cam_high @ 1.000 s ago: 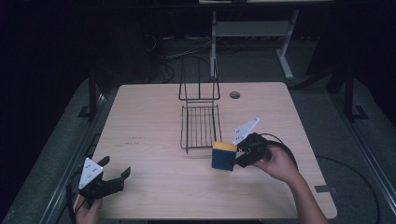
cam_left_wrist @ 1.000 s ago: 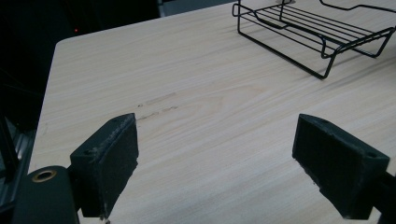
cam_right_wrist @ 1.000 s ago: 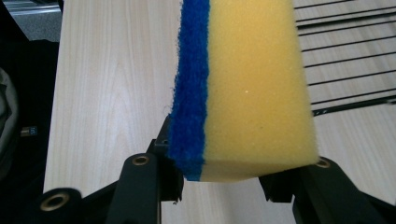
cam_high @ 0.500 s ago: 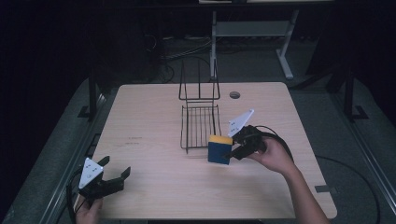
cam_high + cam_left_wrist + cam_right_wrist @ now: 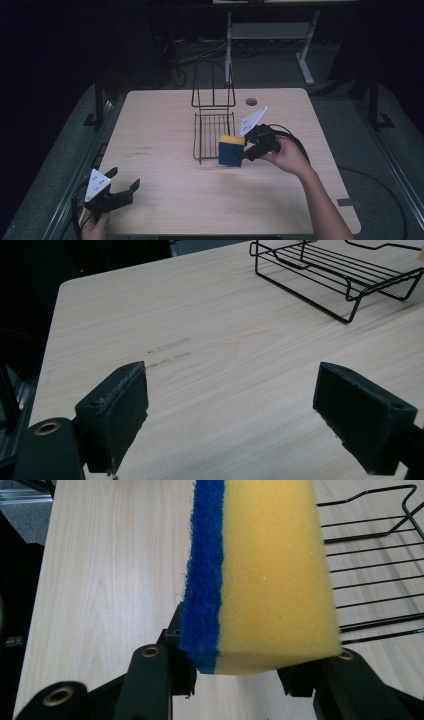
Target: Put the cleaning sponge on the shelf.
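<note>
Right gripper (image 5: 242,154) is clamped on the sponge (image 5: 231,150), one jaw on the blue scouring face, the other on the yellow foam face. In the right gripper view the sponge (image 5: 260,575) stands on edge between the jaws and rises well past their tips; the blue layer is on that view's left, the yellow on its right. The foam bulges slightly over the jaws, so the grip is firm.

From the high view the sponge sits at the near right corner of the black wire rack (image 5: 212,132), yellow edge up, blue face toward the person. It looks carried just above the table (image 5: 165,125) rather than resting on it (can't confirm contact from these angles). The rack's flat grid (image 5: 370,565) lies just beside the yellow face in the right gripper view, apart from it.

Left gripper (image 5: 122,189) is at the near left corner of the table, well apart from sponge and rack, with jaws spread wide and nothing between them. The left gripper view shows bare wood between the two pads (image 5: 117,415), with the rack (image 5: 340,277) far off at upper right. The left hand (image 5: 92,227) holds it low at the table edge.
</note>
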`<state>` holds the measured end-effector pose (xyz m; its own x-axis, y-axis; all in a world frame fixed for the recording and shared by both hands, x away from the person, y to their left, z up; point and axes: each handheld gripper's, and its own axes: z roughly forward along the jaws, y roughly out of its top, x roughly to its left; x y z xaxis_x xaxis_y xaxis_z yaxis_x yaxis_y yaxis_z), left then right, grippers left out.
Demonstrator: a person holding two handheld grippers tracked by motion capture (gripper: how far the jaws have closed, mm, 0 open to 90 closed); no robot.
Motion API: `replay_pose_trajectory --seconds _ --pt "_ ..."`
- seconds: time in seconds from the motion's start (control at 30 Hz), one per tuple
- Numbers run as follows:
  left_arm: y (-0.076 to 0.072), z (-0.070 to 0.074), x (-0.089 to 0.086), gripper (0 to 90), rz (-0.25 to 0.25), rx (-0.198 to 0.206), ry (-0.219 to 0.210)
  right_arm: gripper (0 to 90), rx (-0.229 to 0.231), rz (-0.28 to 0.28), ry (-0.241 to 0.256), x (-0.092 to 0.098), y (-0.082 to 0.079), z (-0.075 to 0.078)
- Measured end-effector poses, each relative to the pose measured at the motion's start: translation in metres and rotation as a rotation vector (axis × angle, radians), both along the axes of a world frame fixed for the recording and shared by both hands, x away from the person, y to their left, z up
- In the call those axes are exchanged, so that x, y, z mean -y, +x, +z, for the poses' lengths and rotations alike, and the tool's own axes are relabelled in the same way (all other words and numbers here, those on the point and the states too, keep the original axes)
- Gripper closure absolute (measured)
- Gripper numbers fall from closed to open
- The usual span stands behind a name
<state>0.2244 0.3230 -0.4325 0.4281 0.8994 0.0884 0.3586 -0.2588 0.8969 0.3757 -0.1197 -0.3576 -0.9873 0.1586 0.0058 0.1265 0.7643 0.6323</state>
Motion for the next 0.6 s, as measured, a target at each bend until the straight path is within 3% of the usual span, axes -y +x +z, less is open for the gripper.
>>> replay_pose_trajectory --seconds 0.33,0.6 --pt "-0.001 0.000 0.000 13.9 0.004 0.001 -0.004 57.2 -0.005 0.000 -0.010 -0.008 0.016 0.003" --pt "-0.001 0.000 -0.001 13.9 0.004 0.000 -0.003 57.2 -0.006 -0.005 0.009 -0.011 0.028 0.009"
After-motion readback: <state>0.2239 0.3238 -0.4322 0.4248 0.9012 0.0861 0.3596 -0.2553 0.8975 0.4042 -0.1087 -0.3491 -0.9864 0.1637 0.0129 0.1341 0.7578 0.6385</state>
